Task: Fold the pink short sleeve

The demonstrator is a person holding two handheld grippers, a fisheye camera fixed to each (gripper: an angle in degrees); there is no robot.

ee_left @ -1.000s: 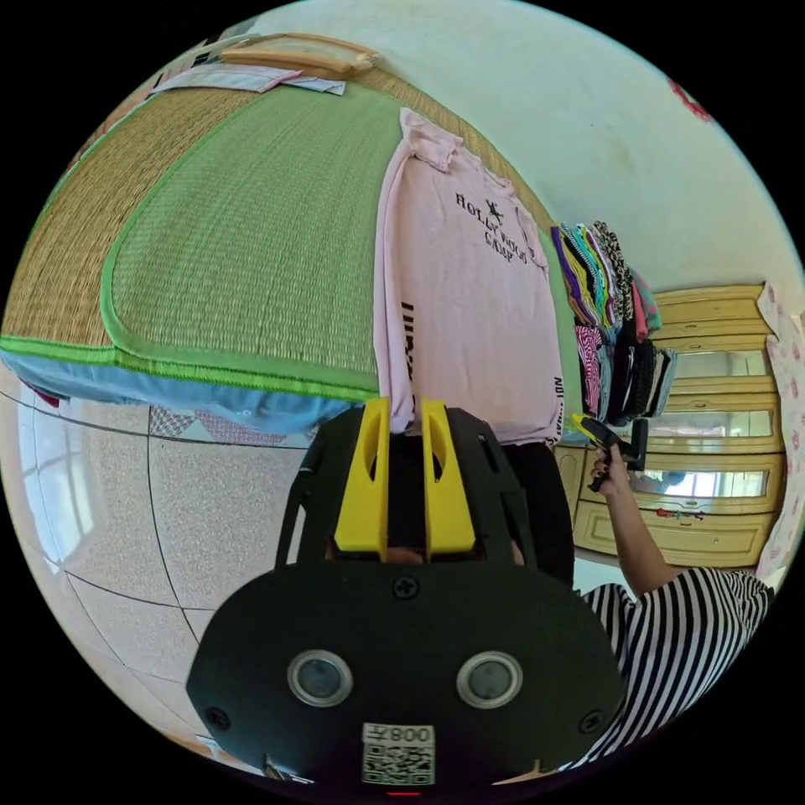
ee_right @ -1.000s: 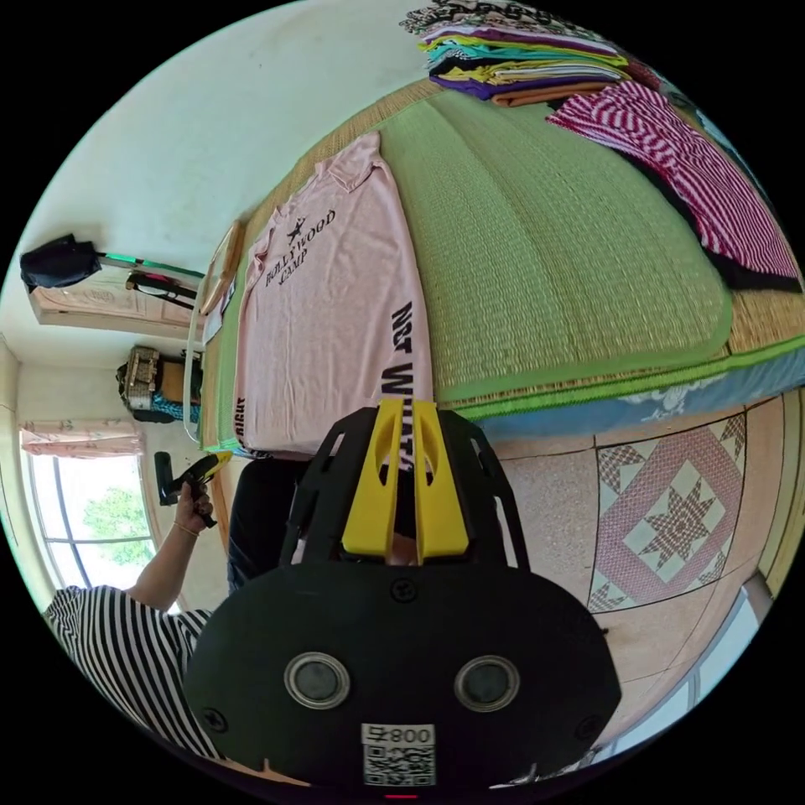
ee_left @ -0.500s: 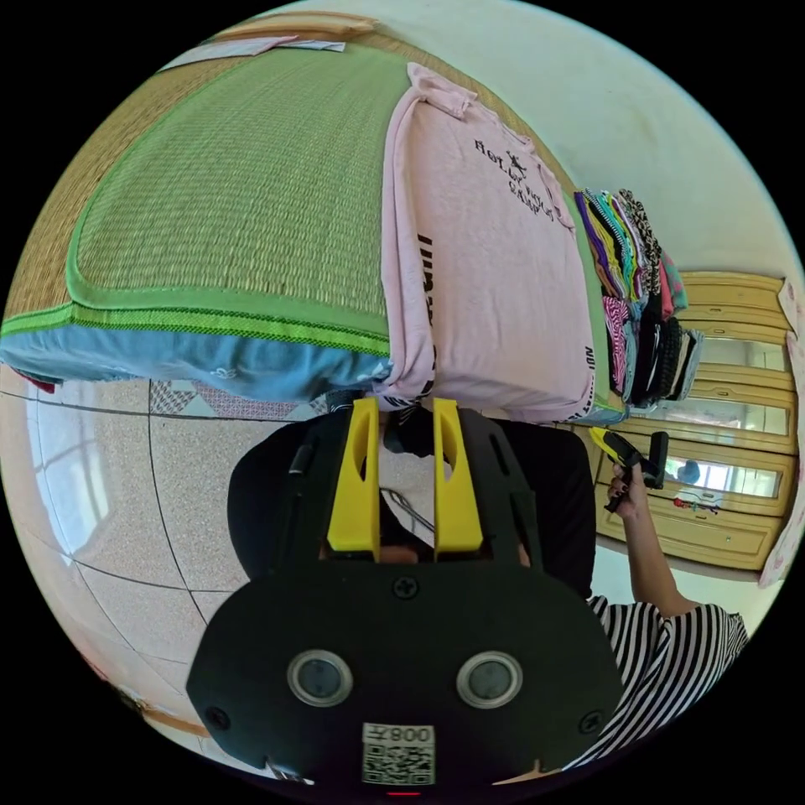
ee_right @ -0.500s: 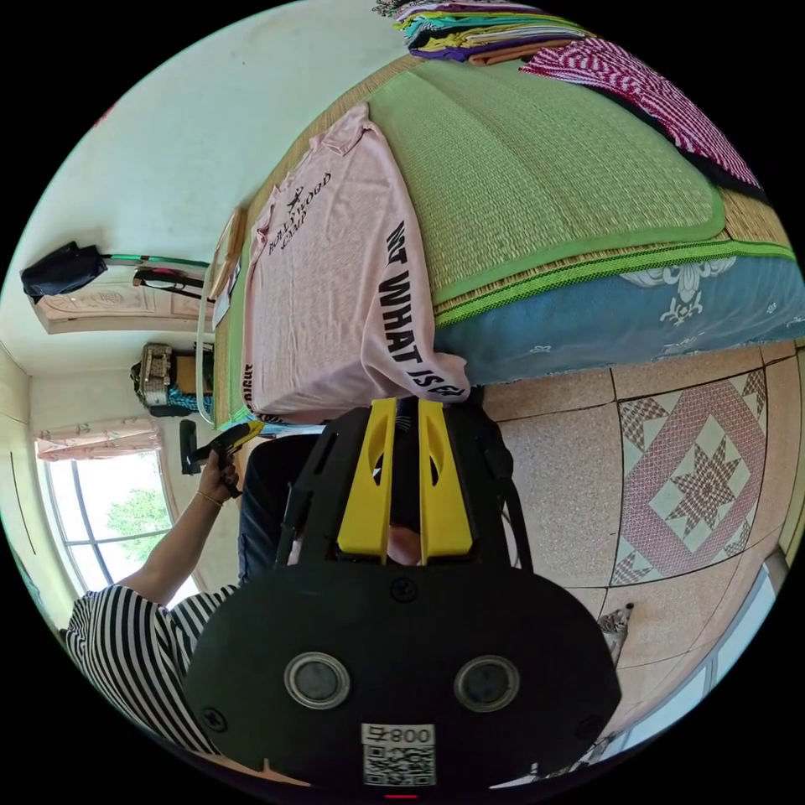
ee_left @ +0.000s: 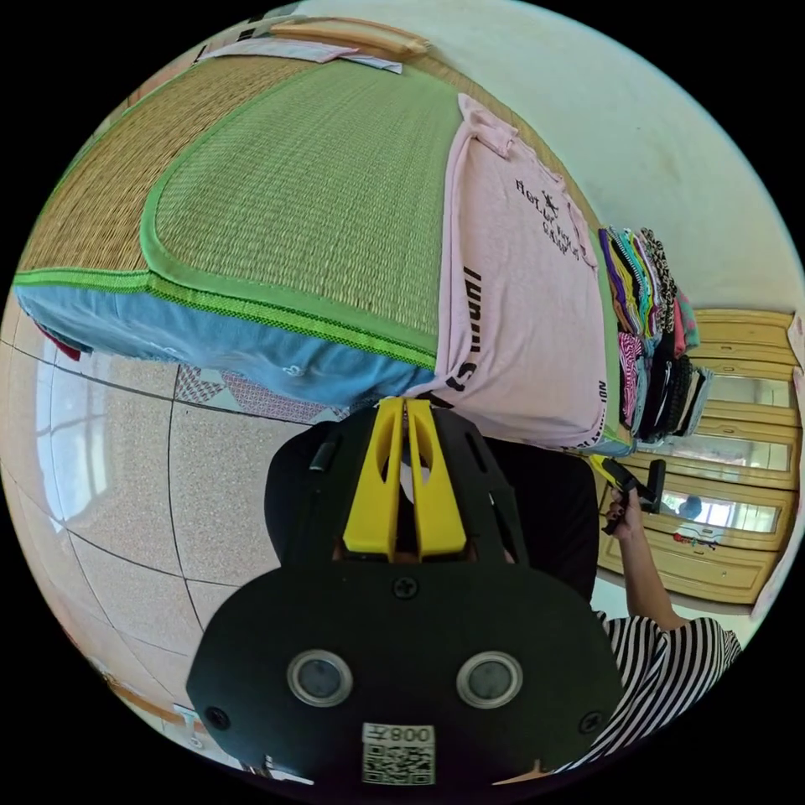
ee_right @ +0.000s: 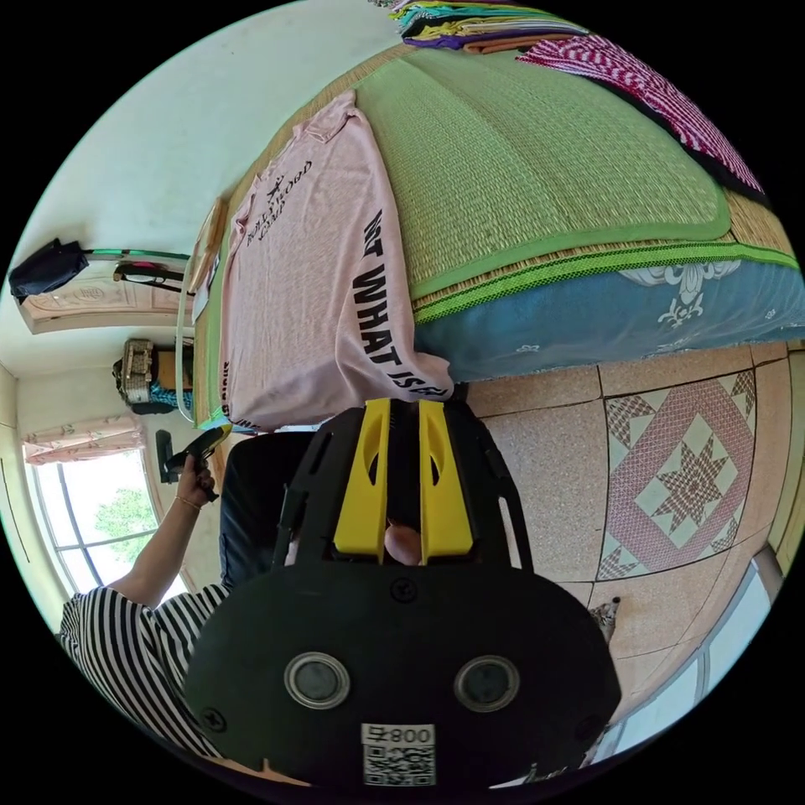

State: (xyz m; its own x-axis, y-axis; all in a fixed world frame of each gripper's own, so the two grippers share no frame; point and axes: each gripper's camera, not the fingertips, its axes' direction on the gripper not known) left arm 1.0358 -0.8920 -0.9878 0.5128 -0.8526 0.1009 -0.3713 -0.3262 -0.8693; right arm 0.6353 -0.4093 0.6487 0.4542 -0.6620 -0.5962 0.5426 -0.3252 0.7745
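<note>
The pink short-sleeve shirt (ee_left: 520,335) lies flat, print up, on the green woven mat (ee_left: 293,193) of a bed, its hem hanging over the near edge. In the left gripper view my left gripper (ee_left: 406,407) has its yellow jaws closed together on the hem corner. The right gripper (ee_left: 619,471), held in a hand, is by the other hem corner. In the right gripper view the shirt (ee_right: 310,293) droops over the edge just above my right gripper (ee_right: 404,404), whose jaws stand apart with nothing between them. The left gripper (ee_right: 205,443) sits at the far hem corner.
A stack of folded clothes (ee_left: 650,319) stands at the mat's far side, with a magenta striped garment (ee_right: 654,92) spread beside it. Blue bedding (ee_right: 604,310) hangs below the mat. Patterned floor tiles (ee_right: 688,486), a wooden wardrobe (ee_left: 721,537) and a person's striped sleeve (ee_right: 126,629) are near.
The shirt's hem has come over the bed's edge. My left jaws opened half a second ago and have now closed on the hem. My right jaws have spread apart.
</note>
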